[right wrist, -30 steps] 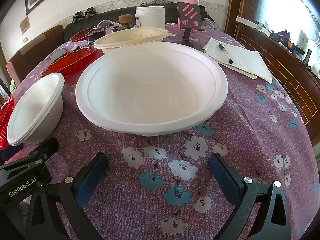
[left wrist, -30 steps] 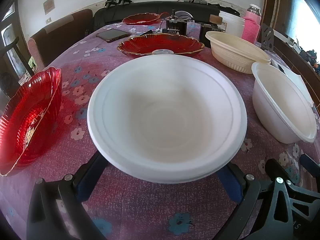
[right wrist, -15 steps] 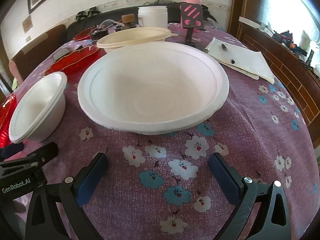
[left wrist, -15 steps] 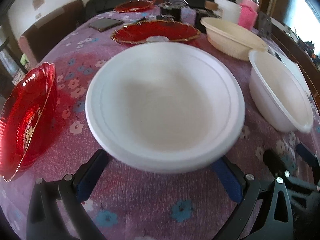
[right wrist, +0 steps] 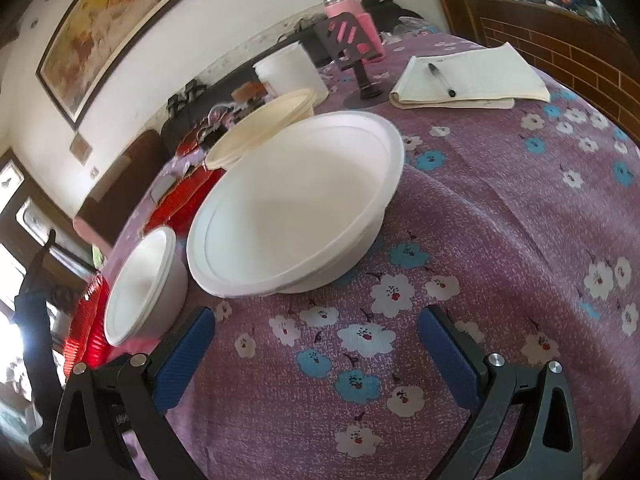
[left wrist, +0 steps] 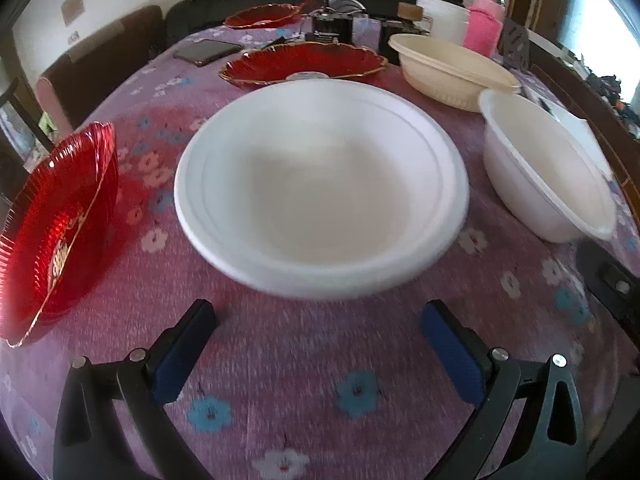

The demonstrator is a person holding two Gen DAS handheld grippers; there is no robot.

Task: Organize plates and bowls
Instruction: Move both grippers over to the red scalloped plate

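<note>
A wide white bowl point(left wrist: 320, 188) sits on the purple flowered tablecloth straight ahead of my left gripper point(left wrist: 316, 344), which is open and empty a little short of its rim. A red glass plate point(left wrist: 56, 232) lies to the left, a smaller white bowl point(left wrist: 544, 176) to the right, a cream bowl point(left wrist: 448, 68) and another red plate point(left wrist: 304, 64) behind. My right gripper point(right wrist: 316, 344) is open and empty, tilted, facing a second wide white bowl point(right wrist: 296, 208), with the small white bowl point(right wrist: 140, 284) to its left.
A third red plate point(left wrist: 260, 16), a phone point(left wrist: 208, 51), a white tub point(left wrist: 442, 22) and a pink bottle point(left wrist: 484, 28) stand at the back. A notebook with a pen point(right wrist: 468, 76) and a phone stand point(right wrist: 356, 52) lie at the right. Chairs surround the table.
My left gripper has drawn back, so the wide white bowl now lies clear of its fingers. My right gripper has rolled to a tilt and lifted slightly.
</note>
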